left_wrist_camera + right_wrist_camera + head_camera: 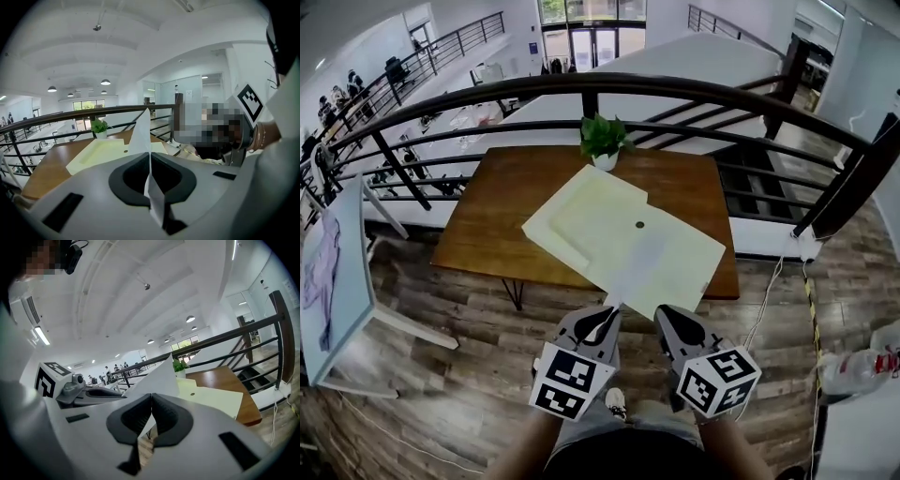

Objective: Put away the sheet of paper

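The sheet of paper (661,258) is mid-frame, over the pale yellow folder (581,211) on the wooden table (487,220); its near edge passes the table's front. The left gripper (607,317) and the right gripper (668,317), at lower centre, each pinch this edge, jaws pressed together on it.

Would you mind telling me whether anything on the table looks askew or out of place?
The pale yellow folder lies diagonally on the wooden table, and its near corner seems to overhang the front edge. The sheet of paper, pinched by the left gripper and right gripper, partly covers it. Nothing looks spilled or damaged.
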The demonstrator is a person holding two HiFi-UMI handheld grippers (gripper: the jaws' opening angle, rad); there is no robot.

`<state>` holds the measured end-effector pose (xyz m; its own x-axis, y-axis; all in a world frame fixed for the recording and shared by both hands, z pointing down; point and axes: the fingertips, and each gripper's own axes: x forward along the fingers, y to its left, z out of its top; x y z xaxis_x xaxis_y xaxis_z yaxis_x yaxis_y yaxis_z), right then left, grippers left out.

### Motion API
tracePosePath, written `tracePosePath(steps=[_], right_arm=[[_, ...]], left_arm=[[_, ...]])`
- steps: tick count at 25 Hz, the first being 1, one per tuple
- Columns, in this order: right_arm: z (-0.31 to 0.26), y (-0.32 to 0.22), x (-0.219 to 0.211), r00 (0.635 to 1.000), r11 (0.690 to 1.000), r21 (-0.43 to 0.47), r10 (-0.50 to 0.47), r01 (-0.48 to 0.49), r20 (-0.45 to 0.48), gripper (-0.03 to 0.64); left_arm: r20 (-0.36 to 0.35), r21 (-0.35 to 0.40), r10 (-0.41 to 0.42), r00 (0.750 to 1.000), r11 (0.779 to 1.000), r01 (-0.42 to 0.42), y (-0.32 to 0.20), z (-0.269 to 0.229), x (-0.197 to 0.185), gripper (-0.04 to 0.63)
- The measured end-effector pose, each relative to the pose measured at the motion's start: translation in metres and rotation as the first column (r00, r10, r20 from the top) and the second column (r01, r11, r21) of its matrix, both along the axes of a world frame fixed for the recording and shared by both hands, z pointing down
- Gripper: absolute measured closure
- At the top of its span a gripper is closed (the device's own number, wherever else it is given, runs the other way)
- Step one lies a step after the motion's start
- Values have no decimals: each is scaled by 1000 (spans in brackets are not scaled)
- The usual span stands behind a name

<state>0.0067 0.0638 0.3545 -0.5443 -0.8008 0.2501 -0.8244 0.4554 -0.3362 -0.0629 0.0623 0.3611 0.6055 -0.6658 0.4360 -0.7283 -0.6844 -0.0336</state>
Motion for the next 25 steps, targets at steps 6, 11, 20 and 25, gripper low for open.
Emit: tracePosePath(steps=[6, 11, 20, 25], right_arm=[[9, -13, 6, 999, 999, -21, 44, -45, -27, 589], [15, -22, 9, 998, 997, -42, 61, -62, -13, 589], [22, -65, 17, 999, 997, -64, 43, -41, 25, 589], [24, -92, 18, 999, 997, -71, 5, -3, 32, 589]], left_arm=[[-42, -34, 15, 999, 999, -17, -17, 9, -3, 574], [-44, -52, 11, 999, 999, -14, -28, 13, -4, 574], [-39, -44, -2, 999, 999, 0, -72, 10, 4, 574], [-21, -41, -27, 999, 999, 26, -105, 8, 9, 574]])
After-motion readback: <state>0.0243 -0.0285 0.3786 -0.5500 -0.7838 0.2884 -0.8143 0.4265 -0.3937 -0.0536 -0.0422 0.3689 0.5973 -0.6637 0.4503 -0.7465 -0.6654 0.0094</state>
